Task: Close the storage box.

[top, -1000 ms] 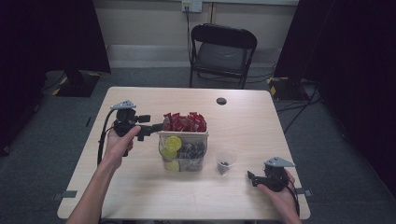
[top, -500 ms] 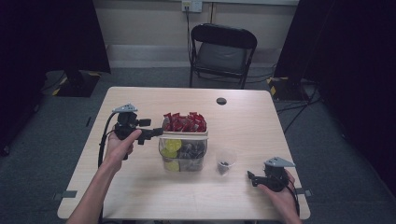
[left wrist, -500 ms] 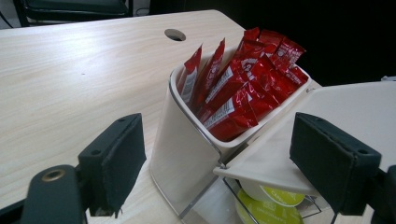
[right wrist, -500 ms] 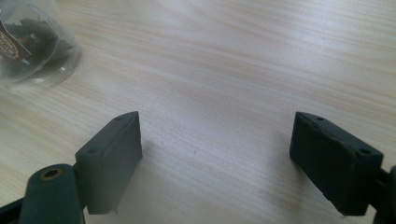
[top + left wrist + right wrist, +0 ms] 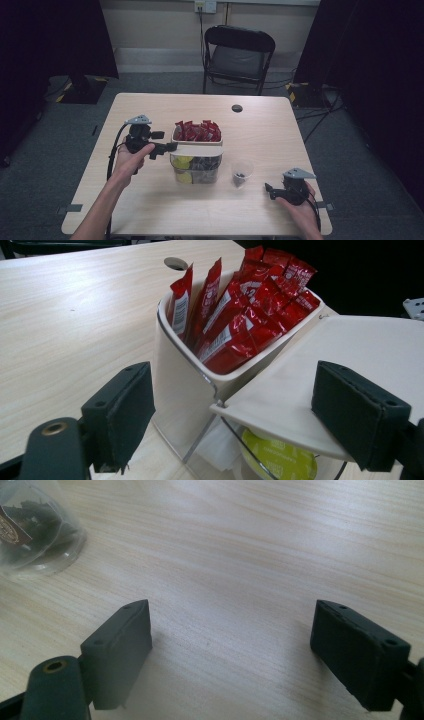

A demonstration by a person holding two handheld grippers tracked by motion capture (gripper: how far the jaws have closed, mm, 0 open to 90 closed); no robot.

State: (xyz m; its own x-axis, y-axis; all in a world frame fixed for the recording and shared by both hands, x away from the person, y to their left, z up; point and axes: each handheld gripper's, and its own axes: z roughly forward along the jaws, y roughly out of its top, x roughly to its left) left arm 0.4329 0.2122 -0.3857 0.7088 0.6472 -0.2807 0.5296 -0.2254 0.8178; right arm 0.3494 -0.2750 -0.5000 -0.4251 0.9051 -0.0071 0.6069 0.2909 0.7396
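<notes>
A clear organizer [image 5: 196,167] stands mid-table with a white bin of red packets [image 5: 197,131] at its back. Its front compartment holds yellow pods [image 5: 183,162] under a white lid [image 5: 197,149]. My left gripper [image 5: 165,141] is open at the organizer's left side. In the left gripper view its jaws [image 5: 235,390] straddle the bin's corner [image 5: 175,375], with the red packets [image 5: 240,315] ahead, the slanted lid [image 5: 320,370] at right and a yellow pod [image 5: 280,462] below. My right gripper [image 5: 269,191] rests open at the front right over bare wood [image 5: 230,625].
A small clear cup [image 5: 242,175] with something dark inside stands between the organizer and the right gripper, and shows as the cup [image 5: 35,530] in the right gripper view. A black round hole [image 5: 237,108] marks the far table. A folding chair [image 5: 239,52] stands beyond.
The left gripper has moved right, up to the organizer. The white lid now lies across the front compartment, where a yellow pod showed from above. The right gripper has stayed put.
</notes>
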